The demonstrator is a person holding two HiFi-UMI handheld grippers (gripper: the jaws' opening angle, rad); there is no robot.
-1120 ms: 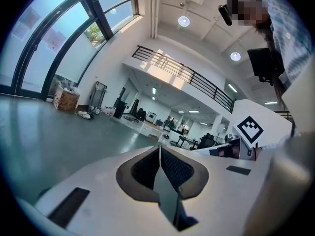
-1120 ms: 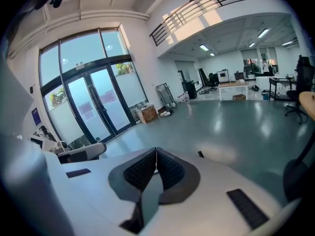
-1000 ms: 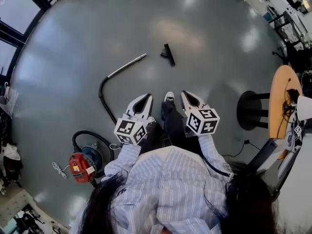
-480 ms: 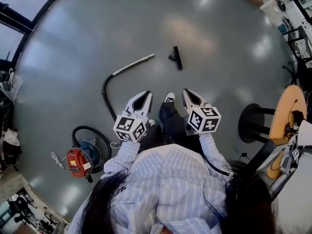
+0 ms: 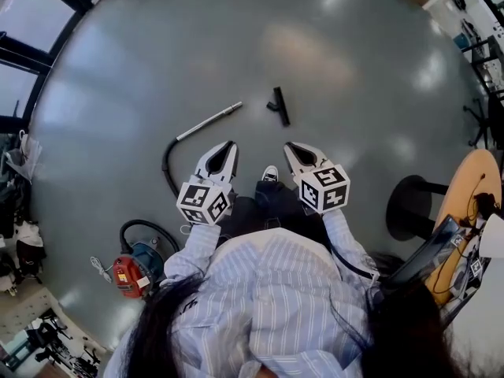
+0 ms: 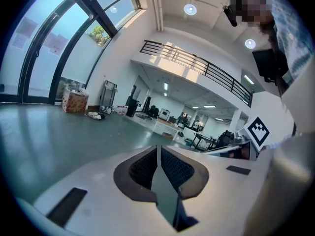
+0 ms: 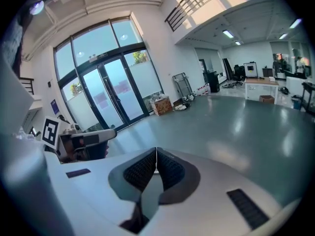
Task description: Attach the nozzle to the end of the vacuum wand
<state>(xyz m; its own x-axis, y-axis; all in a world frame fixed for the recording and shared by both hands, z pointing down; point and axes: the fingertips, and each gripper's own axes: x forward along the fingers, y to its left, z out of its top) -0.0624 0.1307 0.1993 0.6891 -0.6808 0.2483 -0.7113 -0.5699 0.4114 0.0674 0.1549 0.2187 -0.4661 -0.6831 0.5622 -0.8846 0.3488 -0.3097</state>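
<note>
A silver vacuum wand lies on the grey floor, joined to a black hose that curves back to a red and blue vacuum cleaner. The black nozzle lies on the floor to the right of the wand's free end, apart from it. My left gripper is shut and empty, held in the air on the near side of the wand. My right gripper is shut and empty, on the near side of the nozzle. In the two gripper views, both pairs of jaws are pressed together with nothing between.
A black stool and a round wooden table stand at the right. Glass doors and a cardboard box are at the far side. My foot shows between the grippers. Clutter lines the left edge.
Both grippers have moved across the floor toward the wand and nozzle, still shut. The wand and nozzle now lie closer to the gripper tips in the head view.
</note>
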